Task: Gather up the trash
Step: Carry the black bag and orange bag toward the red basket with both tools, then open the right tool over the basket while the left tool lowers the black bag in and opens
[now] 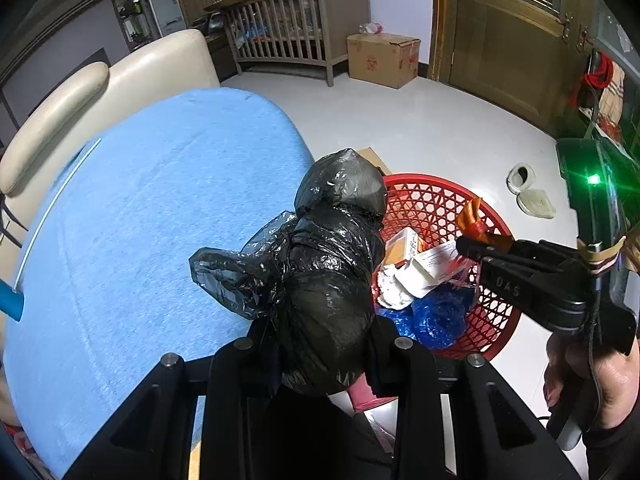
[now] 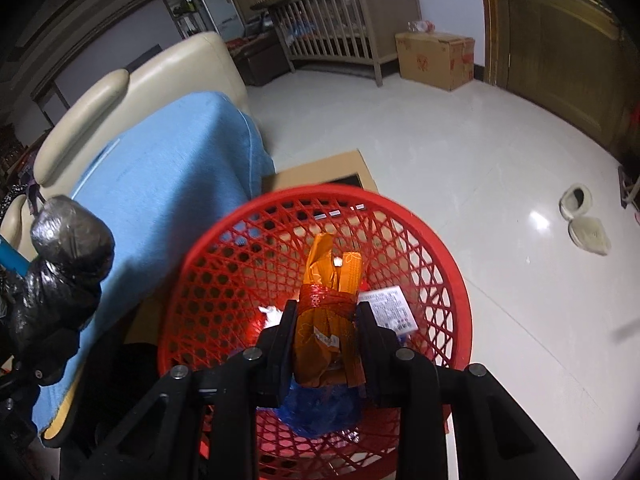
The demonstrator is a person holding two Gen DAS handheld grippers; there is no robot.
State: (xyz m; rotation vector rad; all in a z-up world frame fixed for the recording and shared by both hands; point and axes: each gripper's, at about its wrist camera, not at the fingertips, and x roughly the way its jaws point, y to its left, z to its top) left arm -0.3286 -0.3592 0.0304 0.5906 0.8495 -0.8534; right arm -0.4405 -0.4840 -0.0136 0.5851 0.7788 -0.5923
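My left gripper (image 1: 326,344) is shut on a bundled black plastic bag (image 1: 332,264) and holds it at the edge of the blue-covered bed, beside the red mesh basket (image 1: 436,196). The bag also shows at the left of the right wrist view (image 2: 64,272). My right gripper (image 2: 326,312) is shut on an orange wrapper tied with red (image 2: 328,312) and holds it over the red basket (image 2: 440,264). In the left wrist view the right gripper (image 1: 466,246) pinches that wrapper (image 1: 472,212) above the basket. The basket holds a blue bag (image 1: 436,316), white paper and a small box.
A blue cover (image 1: 140,220) lies over the bed, with a cream headboard (image 1: 120,76) behind. A flat cardboard piece (image 2: 320,172) lies behind the basket. White slippers (image 2: 584,220), a cardboard box (image 2: 436,60) and a wooden crib (image 2: 344,20) stand on the white floor.
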